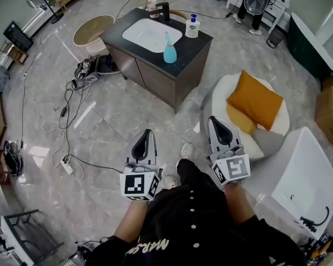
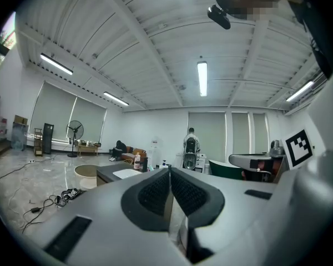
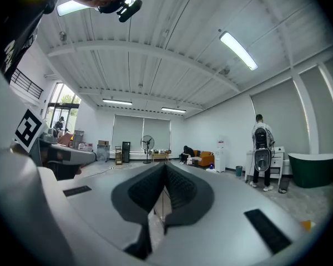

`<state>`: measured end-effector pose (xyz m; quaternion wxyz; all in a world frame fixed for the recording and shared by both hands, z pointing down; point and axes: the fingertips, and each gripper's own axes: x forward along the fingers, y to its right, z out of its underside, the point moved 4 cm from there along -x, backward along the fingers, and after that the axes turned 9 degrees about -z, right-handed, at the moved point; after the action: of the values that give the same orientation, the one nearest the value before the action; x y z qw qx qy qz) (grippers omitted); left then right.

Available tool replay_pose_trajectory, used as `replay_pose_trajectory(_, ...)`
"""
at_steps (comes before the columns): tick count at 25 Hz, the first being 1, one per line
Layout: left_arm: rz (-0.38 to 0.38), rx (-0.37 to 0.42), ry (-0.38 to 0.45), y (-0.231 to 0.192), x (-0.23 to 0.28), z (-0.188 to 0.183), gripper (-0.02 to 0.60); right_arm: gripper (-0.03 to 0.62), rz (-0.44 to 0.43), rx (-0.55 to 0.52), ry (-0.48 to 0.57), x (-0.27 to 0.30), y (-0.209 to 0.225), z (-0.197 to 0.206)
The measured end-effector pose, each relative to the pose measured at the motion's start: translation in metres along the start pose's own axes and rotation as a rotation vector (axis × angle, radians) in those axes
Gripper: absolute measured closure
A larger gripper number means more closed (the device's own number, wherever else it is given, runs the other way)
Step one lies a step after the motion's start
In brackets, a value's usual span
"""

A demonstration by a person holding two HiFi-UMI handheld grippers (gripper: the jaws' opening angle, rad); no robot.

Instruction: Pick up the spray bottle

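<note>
The spray bottle point(image 1: 170, 49) is teal and stands upright on the dark vanity counter point(image 1: 197, 46), at the right rim of the white sink point(image 1: 150, 35). A white pump bottle point(image 1: 192, 26) stands behind it. Both grippers are held level, well short of the vanity and over the floor. My left gripper point(image 1: 147, 134) has its jaws together with nothing between them, as the left gripper view also shows point(image 2: 170, 170). My right gripper point(image 1: 215, 121) is shut and empty too point(image 3: 165, 165). The vanity point(image 2: 114, 173) lies ahead and to the left in the left gripper view.
Cables and a power strip point(image 1: 66, 165) trail over the floor at left. A round beige basket point(image 1: 92, 29) sits left of the vanity. A white armchair with an orange cushion point(image 1: 257, 100) and a white bathtub point(image 1: 305, 173) stand at right. A person point(image 1: 256, 1) stands at the back.
</note>
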<state>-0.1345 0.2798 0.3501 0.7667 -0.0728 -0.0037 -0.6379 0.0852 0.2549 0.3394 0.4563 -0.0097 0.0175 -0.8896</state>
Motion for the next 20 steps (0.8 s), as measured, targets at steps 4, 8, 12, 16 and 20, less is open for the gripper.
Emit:
replay_pose_trajectory(4,-0.005,0.001,-0.004,-0.010,0.035,-0.001,0.565,0.599,-0.003,0.001,0.004,0.034,0.020,0.004)
replay_pose_trajectory(8,-0.011,0.005,-0.007,-0.019,0.076,-0.002,0.565,0.599,-0.014,0.004,0.014,0.074,0.044,0.007)
replay_pose_trajectory(12,-0.017,0.011,0.004,-0.028,0.132,-0.010,0.565,0.599,-0.024,0.001,0.022,0.119,0.076,0.009)
replay_pose_trajectory(16,-0.022,0.017,0.018,-0.033,0.189,-0.021,0.565,0.599,-0.038,0.005,0.024,0.164,0.111,0.010)
replay_pose_trajectory(20,-0.034,0.022,0.023,-0.033,0.237,-0.030,0.565,0.599,-0.062,-0.003,0.026,0.203,0.145,0.008)
